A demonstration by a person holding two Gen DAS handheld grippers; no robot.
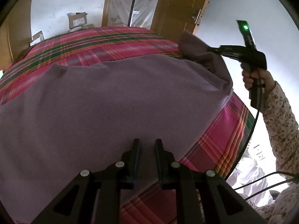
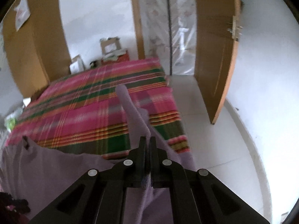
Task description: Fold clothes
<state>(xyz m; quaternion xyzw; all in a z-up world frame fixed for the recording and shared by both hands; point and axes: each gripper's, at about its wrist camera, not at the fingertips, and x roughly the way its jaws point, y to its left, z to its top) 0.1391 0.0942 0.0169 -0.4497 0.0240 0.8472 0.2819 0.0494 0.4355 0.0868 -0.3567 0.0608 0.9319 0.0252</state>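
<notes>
Left tongs (image 1: 147, 141) are hovering narrowly parted over the purple garment (image 1: 112, 97), which is lying spread on the plaid-covered bed (image 1: 104, 41). Right tongs (image 2: 148, 140) are pinching the garment's far corner, lifting it off the bed.

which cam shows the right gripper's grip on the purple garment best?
Left wrist: it shows the whole right gripper from the side, pinching a lifted corner of the purple garment. Right wrist shows only closed jaws with a fold of cloth sticking up, blurred.
</notes>
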